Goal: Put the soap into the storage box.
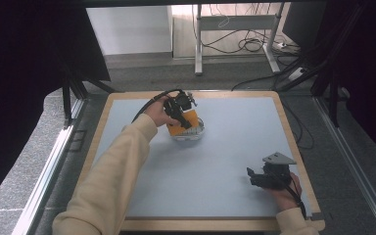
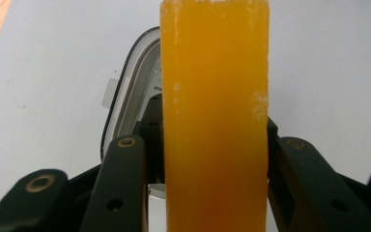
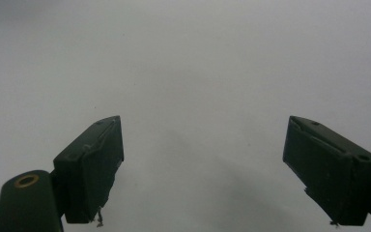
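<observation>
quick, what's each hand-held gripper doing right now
Left hand-held gripper: closed on the orange block.
Right hand-held gripper: open, holding nothing.

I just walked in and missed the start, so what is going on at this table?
A person works with a gripper in each hand. The left gripper is clamped on a tall orange translucent block, holding it over a white container with a dark rim on the pale blue mat. The right gripper rests open near the table's right edge, nothing between its jaws.
</observation>
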A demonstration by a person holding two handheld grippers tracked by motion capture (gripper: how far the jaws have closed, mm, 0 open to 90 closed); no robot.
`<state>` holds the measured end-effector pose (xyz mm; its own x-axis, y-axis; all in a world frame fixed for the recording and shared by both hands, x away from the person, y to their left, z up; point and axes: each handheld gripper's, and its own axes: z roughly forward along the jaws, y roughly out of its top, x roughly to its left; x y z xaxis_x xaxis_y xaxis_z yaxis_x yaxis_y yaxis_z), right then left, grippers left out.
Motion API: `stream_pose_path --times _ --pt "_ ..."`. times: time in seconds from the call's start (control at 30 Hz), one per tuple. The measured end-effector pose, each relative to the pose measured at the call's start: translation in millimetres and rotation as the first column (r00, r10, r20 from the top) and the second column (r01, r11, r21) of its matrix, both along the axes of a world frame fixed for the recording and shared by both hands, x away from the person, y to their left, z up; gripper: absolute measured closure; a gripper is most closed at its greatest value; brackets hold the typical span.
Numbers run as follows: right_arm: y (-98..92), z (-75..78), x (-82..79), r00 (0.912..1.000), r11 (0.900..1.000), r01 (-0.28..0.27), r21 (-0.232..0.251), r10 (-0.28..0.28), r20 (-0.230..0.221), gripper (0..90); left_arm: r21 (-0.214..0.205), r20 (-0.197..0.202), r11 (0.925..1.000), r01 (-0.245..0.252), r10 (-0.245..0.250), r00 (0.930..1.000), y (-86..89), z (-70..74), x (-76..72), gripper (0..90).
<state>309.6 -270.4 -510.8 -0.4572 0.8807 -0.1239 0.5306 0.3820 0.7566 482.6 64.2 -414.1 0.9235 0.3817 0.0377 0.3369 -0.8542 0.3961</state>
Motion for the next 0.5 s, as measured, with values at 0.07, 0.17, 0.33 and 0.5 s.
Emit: stream_pose_path --times 0.07,0.17,0.33,0.5 --pt "-0.4 -0.4 0.5 1.0000 1.0000 0.001 0.000 -0.001 0.000 14.7 0.000 -0.003 1.0000 -0.001 0.001 1.0000 -0.6 -0.6 0.9 61.8" --pt "-1.1 0.0 0.5 1.0000 1.0000 0.005 0.003 -0.005 0.002 14.7 0.004 -0.005 1.0000 -0.003 0.003 1.0000 -0.4 -1.2 4.6 61.8" --pt "-1.2 1.4 -0.5 0.9999 0.9999 0.011 0.007 -0.011 0.010 14.7 -0.001 -0.010 1.0000 0.004 -0.004 0.9999 -0.2 -3.1 10.9 61.8" --pt "-1.3 1.8 -0.5 0.9998 0.9999 0.011 0.010 -0.011 0.014 14.7 0.014 -0.005 0.9999 0.002 -0.002 1.0000 -2.5 -5.9 18.8 61.8"
